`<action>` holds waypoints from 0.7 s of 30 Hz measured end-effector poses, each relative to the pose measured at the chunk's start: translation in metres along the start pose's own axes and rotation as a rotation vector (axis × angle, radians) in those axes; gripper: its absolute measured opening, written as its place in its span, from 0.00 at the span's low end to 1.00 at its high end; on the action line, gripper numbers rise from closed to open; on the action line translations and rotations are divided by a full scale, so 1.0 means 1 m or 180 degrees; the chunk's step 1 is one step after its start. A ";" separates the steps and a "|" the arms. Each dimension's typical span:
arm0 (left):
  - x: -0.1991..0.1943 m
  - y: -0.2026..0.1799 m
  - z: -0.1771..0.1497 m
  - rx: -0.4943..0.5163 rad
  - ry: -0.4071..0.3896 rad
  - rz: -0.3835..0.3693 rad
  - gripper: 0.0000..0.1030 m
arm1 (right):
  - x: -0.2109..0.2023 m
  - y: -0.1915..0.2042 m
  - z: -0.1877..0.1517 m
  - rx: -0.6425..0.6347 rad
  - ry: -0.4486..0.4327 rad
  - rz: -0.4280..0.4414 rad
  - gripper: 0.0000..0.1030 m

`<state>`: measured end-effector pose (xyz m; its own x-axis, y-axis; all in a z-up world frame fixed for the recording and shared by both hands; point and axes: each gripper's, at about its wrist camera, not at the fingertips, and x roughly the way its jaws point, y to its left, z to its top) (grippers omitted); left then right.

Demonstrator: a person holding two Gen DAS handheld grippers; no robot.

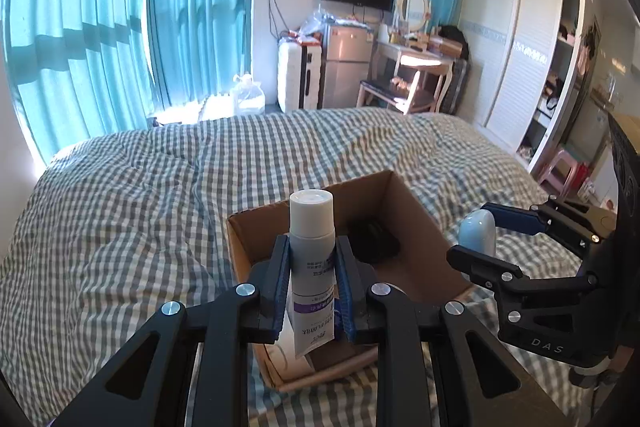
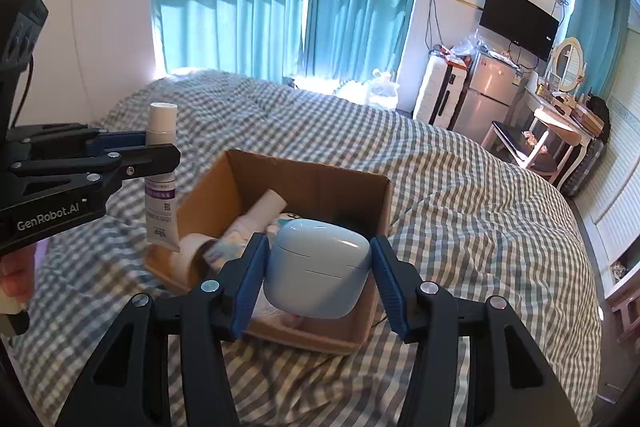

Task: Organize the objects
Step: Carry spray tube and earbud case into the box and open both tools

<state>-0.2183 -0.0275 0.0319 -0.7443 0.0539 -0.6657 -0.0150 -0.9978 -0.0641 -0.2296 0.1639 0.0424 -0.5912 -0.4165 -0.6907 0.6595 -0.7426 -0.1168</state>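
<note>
An open cardboard box (image 1: 404,203) (image 2: 320,183) sits on the checked bed. My left gripper (image 1: 312,279) (image 2: 160,155) is shut on a white tube with a cap and a purple band (image 1: 312,247) (image 2: 160,163), held upright above the box's left edge. My right gripper (image 2: 316,267) (image 1: 476,235) holds a pale blue earbud case (image 2: 316,267) (image 1: 478,231) over the box's near side; the left pad touches it, a small gap shows at the right pad. Inside the box lie a white tube (image 2: 260,211) and other small items, partly hidden.
The checked duvet (image 1: 160,207) (image 2: 460,207) spreads all around the box. Teal curtains, a fridge (image 1: 346,63), a dressing table (image 1: 420,63) and a wardrobe stand beyond the bed's far side.
</note>
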 end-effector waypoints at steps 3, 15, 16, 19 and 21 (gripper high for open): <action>0.023 0.003 0.003 -0.0030 0.0104 0.0003 0.21 | 0.021 -0.003 0.000 -0.0061 0.0118 0.0010 0.51; 0.095 0.014 0.002 -0.0050 0.0398 0.0080 0.21 | 0.068 -0.001 -0.004 -0.0373 0.0356 0.0067 0.51; 0.099 0.014 0.002 -0.0060 0.0418 0.0074 0.21 | 0.071 0.000 -0.006 -0.0391 0.0360 0.0074 0.51; 0.107 0.017 0.001 -0.0052 0.0451 0.0085 0.21 | 0.077 0.002 -0.010 -0.0421 0.0388 0.0100 0.51; 0.113 0.017 -0.001 -0.0043 0.0474 0.0092 0.21 | 0.081 0.002 -0.013 -0.0416 0.0415 0.0109 0.51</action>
<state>-0.3018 -0.0379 -0.0452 -0.6369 0.0311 -0.7703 0.0147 -0.9985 -0.0525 -0.2702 0.1352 -0.0235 -0.5077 -0.3626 -0.7815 0.7380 -0.6510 -0.1775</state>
